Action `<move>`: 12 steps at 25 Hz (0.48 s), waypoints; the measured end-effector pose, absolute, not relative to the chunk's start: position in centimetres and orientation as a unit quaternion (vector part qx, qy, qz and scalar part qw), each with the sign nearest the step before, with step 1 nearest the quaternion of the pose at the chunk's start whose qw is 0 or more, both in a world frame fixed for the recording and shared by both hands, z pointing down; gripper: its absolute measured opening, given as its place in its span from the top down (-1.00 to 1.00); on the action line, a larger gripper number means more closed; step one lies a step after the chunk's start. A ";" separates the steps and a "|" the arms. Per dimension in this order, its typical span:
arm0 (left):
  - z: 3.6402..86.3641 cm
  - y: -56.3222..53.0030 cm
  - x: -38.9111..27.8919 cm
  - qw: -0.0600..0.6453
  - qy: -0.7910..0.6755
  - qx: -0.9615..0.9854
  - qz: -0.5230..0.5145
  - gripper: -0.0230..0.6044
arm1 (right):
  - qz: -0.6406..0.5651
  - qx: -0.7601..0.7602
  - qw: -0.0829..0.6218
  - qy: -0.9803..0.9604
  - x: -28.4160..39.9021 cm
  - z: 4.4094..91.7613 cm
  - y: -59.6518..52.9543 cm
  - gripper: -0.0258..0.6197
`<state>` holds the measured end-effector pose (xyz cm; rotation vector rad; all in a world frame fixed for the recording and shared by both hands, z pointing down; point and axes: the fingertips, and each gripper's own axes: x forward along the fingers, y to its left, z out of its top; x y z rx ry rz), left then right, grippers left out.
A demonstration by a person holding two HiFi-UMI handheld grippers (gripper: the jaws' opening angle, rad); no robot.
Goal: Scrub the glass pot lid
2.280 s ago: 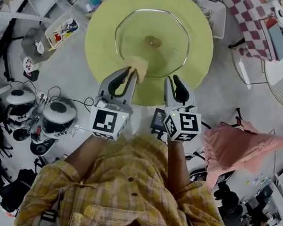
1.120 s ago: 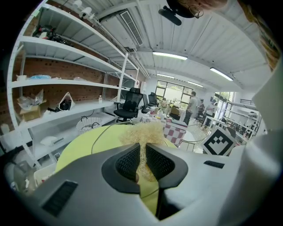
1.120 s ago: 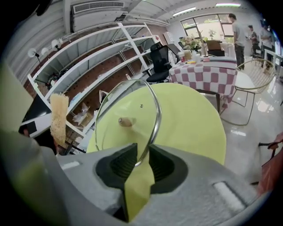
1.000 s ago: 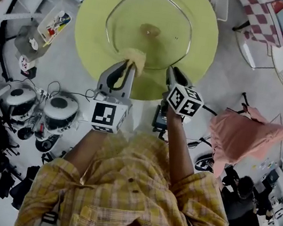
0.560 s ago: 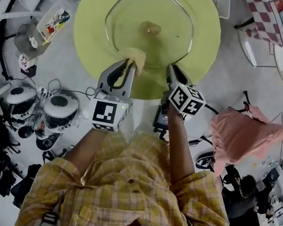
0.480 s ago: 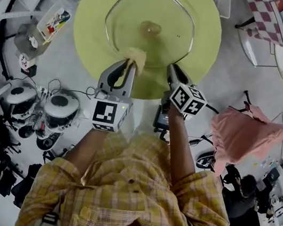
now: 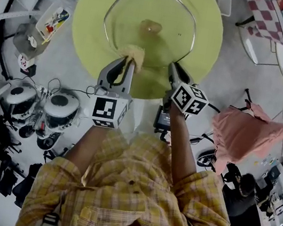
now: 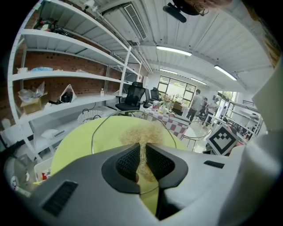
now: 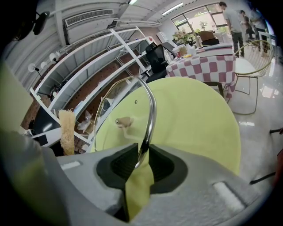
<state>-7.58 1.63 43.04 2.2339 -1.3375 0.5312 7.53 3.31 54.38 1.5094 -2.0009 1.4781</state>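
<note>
R claw (image 9: 142, 160): 1 lid (image 7: 166, 33); L claw (image 8: 142, 154): 1 scrubber (image 8: 140, 134).

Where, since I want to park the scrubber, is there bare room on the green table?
The green table is bare in two bands, left and right of the glass lid, between its rim and the table edge. The near edge is crowded: the left gripper holds the scrubber there, and the right gripper clamps the lid's rim.

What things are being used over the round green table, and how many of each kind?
glass pot lid: 1
scrubber: 1
grippers: 2 (left gripper, right gripper)
Total: 4
</note>
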 end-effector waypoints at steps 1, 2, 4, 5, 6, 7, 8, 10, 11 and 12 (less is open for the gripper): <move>43.4 1.5 -7.7 0.242 -0.490 0.814 0.196 0.79 | 0.505 0.516 0.115 -0.682 7.5 54.4 3.3 0.70; 43.9 1.4 -7.9 0.245 -0.492 0.811 0.199 0.79 | 0.506 0.516 0.113 -0.682 7.5 54.4 3.2 0.71; 45.2 1.4 -8.1 0.254 -0.493 0.805 0.210 0.79 | 0.506 0.518 0.114 -0.680 7.5 54.5 3.2 0.71; 46.0 1.4 -8.2 0.259 -0.493 0.801 0.217 0.79 | 0.505 0.519 0.115 -0.680 7.5 54.5 3.2 0.71; 46.9 1.4 -8.2 0.264 -0.494 0.797 0.225 0.79 | 0.505 0.520 0.117 -0.679 7.5 54.5 3.2 0.71; 47.7 1.3 -8.3 0.270 -0.494 0.793 0.232 0.79 | 0.504 0.521 0.118 -0.679 7.6 54.5 3.2 0.71; 48.5 1.2 -8.4 0.275 -0.496 0.788 0.239 0.79 | 0.502 0.522 0.119 -0.679 7.6 54.5 3.2 0.71; 49.9 1.0 -8.7 0.284 -0.500 0.778 0.253 0.79 | 0.499 0.523 0.123 -0.680 7.6 54.5 3.2 0.71; 50.5 0.8 -8.9 0.287 -0.503 0.773 0.258 0.79 | 0.498 0.523 0.125 -0.680 7.6 54.5 3.2 0.71; 50.9 0.5 -9.0 0.290 -0.505 0.770 0.262 0.79 | 0.497 0.524 0.127 -0.680 7.6 54.5 3.1 0.71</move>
